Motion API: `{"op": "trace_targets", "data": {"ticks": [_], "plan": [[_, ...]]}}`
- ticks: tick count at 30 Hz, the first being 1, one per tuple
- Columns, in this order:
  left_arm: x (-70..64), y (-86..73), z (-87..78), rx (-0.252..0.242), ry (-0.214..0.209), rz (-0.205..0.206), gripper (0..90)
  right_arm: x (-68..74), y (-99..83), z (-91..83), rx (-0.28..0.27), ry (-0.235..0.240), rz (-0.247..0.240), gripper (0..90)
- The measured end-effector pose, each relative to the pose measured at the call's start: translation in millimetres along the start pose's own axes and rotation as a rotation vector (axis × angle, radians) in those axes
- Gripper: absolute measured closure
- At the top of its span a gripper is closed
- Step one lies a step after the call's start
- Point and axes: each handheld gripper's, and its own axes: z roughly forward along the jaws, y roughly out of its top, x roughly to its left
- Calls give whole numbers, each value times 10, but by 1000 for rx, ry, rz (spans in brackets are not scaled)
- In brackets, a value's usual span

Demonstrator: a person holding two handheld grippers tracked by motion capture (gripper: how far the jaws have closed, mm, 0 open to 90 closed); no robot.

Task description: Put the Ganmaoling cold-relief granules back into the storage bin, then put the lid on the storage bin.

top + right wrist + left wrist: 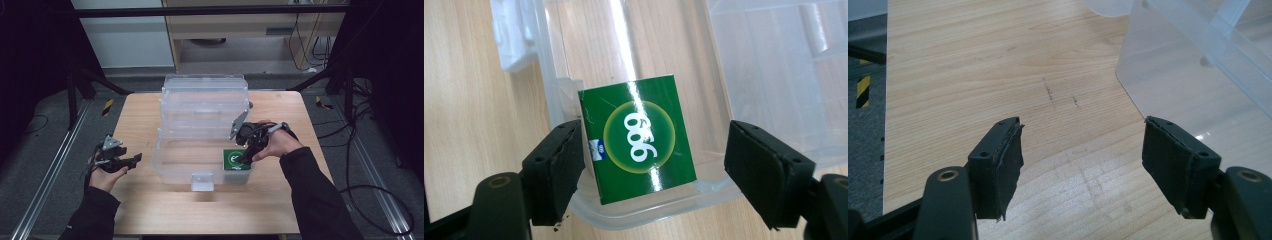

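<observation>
On the table, green box lies flat in bin.

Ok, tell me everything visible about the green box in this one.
The green box is a small, flat, glossy carton, apparently cardboard, printed with a pale round emblem reading 999 and a small blue-and-white logo near one edge. It lies face up inside the clear plastic bin, in its front right corner, close against the wall. The right hand-held gripper straddles it with its jaws open: one pad sits at the box's edge, the other stands well clear.
</observation>
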Motion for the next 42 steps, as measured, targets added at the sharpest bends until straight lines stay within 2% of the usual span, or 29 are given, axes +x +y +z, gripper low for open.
{"op": "trace_targets", "data": {"ticks": [3,5,6,7,13,19,24,35,42], "plan": [[0,3,-2,-5,-1,3,318,11,-7,-30,-13,-12,15,258],[-1,3,-5,-9,-3,4,321,38,-28,-69,-49,-22,32,280],[-1,3,-5,-9,-3,4,320,38,-28,-69,-49,-22,32,280],[0,2,-4,-12,-5,5,321,60,-43,-84,-78,-15,65,296],[-3,3,-2,-16,-8,1,324,148,-54,-84,-123,-27,61,319],[-4,5,-4,-19,-8,-1,325,254,13,-28,-133,-4,49,306],[1,6,-10,-22,-7,-3,326,317,111,31,-164,8,36,318],[10,12,-16,-25,-8,-2,326,368,196,201,-153,30,30,349],[15,19,-35,-33,-7,-6,330,415,246,311,-121,41,11,391]]}}
